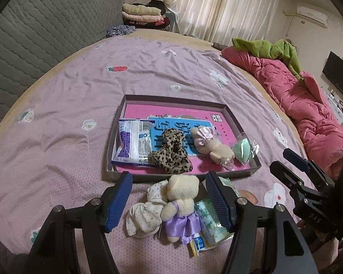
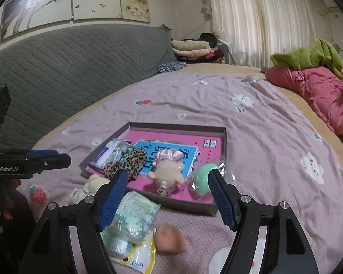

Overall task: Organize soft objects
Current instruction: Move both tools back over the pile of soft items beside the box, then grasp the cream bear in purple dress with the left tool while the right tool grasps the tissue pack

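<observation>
A shallow box point(image 1: 116, 137) point(image 2: 224, 141) with a pink bottom lies on the bed. It holds a blue-white packet point(image 1: 131, 142), a leopard-print cloth point(image 1: 171, 151) point(image 2: 131, 161), a bear in a pink dress point(image 1: 211, 145) point(image 2: 165, 171) and a green sponge in plastic point(image 1: 241, 149) point(image 2: 202, 178). In front of the box lie a bear in a purple dress point(image 1: 181, 205), a floral cloth point(image 1: 145, 215), a tissue pack point(image 1: 209, 222) point(image 2: 131, 217) and an orange sponge point(image 2: 170, 239). My left gripper point(image 1: 169, 201) is open over the purple bear. My right gripper point(image 2: 168, 196) point(image 1: 283, 159) is open above the box's near edge.
The bed has a lilac sheet point(image 1: 68, 105). A grey quilted headboard point(image 1: 34, 34) is on the left. A pink duvet point(image 1: 304, 105) with a green garment point(image 1: 274, 50) lies on the right. Folded clothes point(image 1: 144, 14) are stacked at the back.
</observation>
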{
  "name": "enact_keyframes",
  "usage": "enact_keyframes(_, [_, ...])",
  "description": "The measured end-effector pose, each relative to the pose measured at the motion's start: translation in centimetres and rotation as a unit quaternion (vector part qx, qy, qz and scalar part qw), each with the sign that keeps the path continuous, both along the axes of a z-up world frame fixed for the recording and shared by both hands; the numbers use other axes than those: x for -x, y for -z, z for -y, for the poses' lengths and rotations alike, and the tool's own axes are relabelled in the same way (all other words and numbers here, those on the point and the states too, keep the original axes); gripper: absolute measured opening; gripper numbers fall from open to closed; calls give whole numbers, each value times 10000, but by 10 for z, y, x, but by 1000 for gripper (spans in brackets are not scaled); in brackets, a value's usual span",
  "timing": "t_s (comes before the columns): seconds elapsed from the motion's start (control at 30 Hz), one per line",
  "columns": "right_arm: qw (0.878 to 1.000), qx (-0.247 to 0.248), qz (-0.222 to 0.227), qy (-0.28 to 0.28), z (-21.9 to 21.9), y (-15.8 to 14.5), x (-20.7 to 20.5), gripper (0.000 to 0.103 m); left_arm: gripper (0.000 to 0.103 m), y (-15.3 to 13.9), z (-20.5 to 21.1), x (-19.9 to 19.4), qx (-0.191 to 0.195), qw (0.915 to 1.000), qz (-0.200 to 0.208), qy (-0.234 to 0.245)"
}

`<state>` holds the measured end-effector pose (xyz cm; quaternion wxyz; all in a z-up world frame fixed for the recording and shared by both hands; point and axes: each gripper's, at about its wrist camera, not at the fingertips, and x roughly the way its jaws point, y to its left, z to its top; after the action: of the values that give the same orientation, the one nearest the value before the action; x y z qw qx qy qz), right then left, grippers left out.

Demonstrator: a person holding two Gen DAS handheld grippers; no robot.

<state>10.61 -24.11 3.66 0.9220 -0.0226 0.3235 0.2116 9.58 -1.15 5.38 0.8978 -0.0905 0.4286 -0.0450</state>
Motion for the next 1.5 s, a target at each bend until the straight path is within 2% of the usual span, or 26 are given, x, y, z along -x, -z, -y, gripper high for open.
enact_keyframes(0.23, [9996, 230, 111, -81, -8, 2, 14, 74, 66, 1, 2, 6, 40, 10000, -33, 40])
enact_keyframes(0.43, [9997, 218, 122, -85, -12, 3, 25, 74, 66, 0, 4, 11, -7, 10000, -10, 97])
enact_keyframes(1.0, [9998, 27, -142, -113, -14, 9, 44, 75, 66, 12, 18, 24, -130, 9990, -67, 414])
enact_keyframes(1.5, [9993, 151, -278, -193, -22, 15, 56, 75, 66, 28, 24, 35, -163, 9980, -222, 569])
